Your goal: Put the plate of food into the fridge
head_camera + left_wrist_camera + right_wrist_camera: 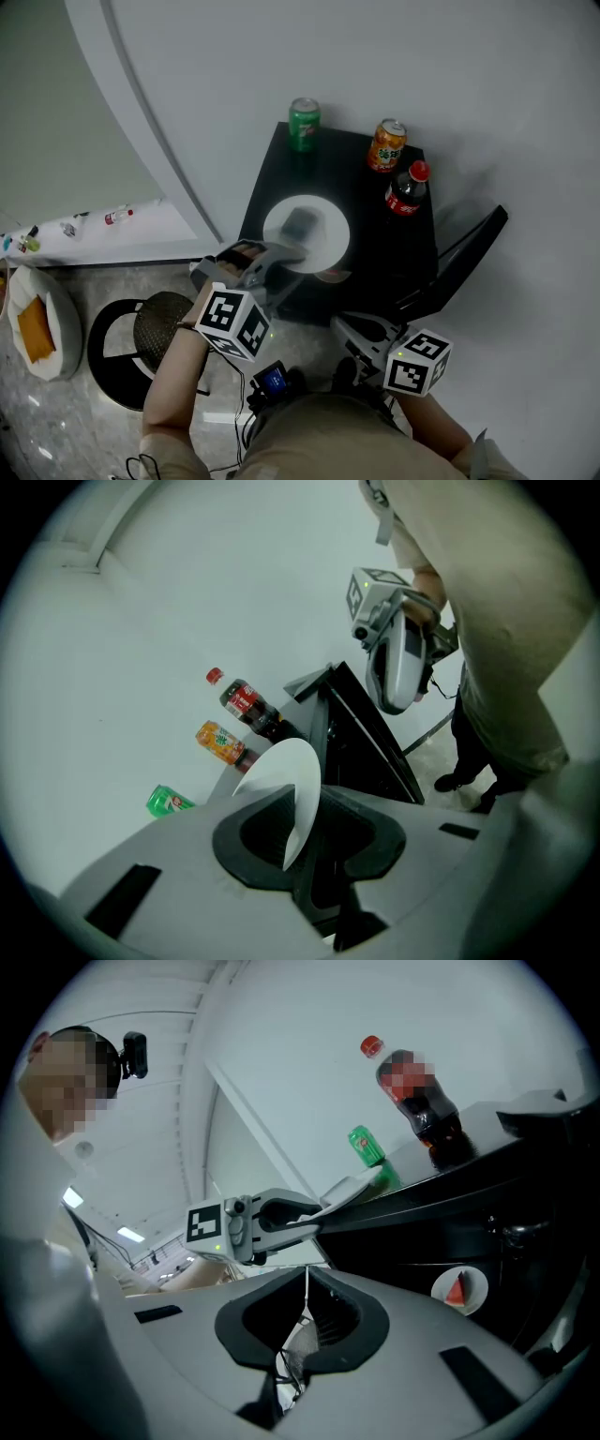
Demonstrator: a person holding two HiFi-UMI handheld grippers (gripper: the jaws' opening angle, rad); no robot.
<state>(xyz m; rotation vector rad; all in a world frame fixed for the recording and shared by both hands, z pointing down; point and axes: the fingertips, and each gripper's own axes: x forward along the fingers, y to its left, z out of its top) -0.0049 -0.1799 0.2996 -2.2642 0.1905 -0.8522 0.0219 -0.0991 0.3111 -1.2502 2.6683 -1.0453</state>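
Note:
A white plate (328,246) with a grey piece of food (301,225) lies on top of a low black fridge (394,253). My left gripper (289,255) is at the plate's near left edge. In the left gripper view the plate's rim (286,775) runs down between the jaws of the left gripper (305,841), which are shut on it. My right gripper (339,325) is low in front of the open fridge, jaws shut and empty (306,1288). The right gripper view shows the left gripper (309,1215) holding the plate's edge (352,1188).
On the fridge top stand a green can (303,123), an orange can (386,144) and a cola bottle (407,189). The fridge door (464,258) hangs open to the right. Inside is a small plate with a red slice (459,1290). A round black stool (150,337) stands left.

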